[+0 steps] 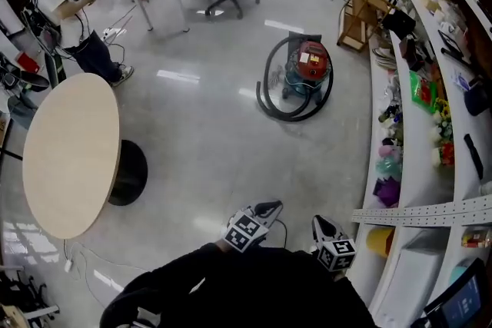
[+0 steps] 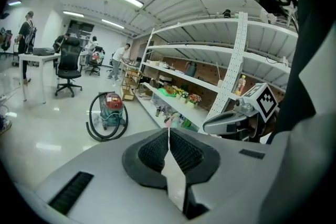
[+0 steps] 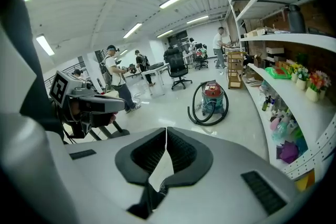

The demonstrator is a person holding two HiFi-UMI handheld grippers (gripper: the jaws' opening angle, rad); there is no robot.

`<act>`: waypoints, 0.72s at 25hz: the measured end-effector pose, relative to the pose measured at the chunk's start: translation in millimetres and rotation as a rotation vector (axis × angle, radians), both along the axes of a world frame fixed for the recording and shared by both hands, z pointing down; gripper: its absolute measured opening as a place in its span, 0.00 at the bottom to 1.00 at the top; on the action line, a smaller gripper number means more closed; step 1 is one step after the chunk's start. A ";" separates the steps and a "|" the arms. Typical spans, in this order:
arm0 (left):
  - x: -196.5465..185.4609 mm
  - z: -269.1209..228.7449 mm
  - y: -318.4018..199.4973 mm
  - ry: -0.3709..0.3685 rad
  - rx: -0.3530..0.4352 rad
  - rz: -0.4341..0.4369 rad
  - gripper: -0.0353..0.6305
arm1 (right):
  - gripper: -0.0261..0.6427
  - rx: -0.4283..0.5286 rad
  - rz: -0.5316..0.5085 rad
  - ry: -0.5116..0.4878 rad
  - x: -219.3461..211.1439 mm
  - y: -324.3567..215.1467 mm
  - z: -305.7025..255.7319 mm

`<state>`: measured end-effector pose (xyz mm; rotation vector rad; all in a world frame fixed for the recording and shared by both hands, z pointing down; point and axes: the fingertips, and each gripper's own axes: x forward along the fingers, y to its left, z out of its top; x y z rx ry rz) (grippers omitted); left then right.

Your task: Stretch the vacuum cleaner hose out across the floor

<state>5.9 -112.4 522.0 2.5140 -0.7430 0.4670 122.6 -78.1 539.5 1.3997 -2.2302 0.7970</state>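
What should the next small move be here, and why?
Probably step toward the vacuum cleaner. Its hose lies coiled around it, well across the floor from the left gripper and right gripper. Both are shut and empty at the near edge of the head view, so nothing is within reach.

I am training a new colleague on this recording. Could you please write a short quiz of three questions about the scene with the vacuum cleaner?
1. True or false: the black ribbed hose lies stretched straight across the floor.
2. The left gripper and the right gripper are: A) both shut, empty; B) both open; C) shut on the hose.
3. In the head view, on which side stands the round beige-topped table?
Key: 1 false, it curls in a loop around the red-lidded teal vacuum cleaner; 2 A; 3 left.
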 end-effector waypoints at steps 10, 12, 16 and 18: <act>-63.7 21.1 -92.1 -0.003 -0.061 -0.078 0.09 | 0.06 -0.073 0.003 0.008 -32.1 -64.1 9.4; -55.4 20.6 -103.2 -0.011 -0.061 -0.083 0.09 | 0.06 -0.071 -0.019 -0.014 -30.7 -80.7 10.9; -37.5 19.8 -137.6 -0.038 -0.043 -0.118 0.09 | 0.06 -0.049 -0.055 -0.054 -17.1 -134.2 23.2; -24.9 17.4 -155.9 -0.062 -0.032 -0.150 0.09 | 0.06 -0.033 -0.072 -0.085 -5.1 -166.8 20.4</act>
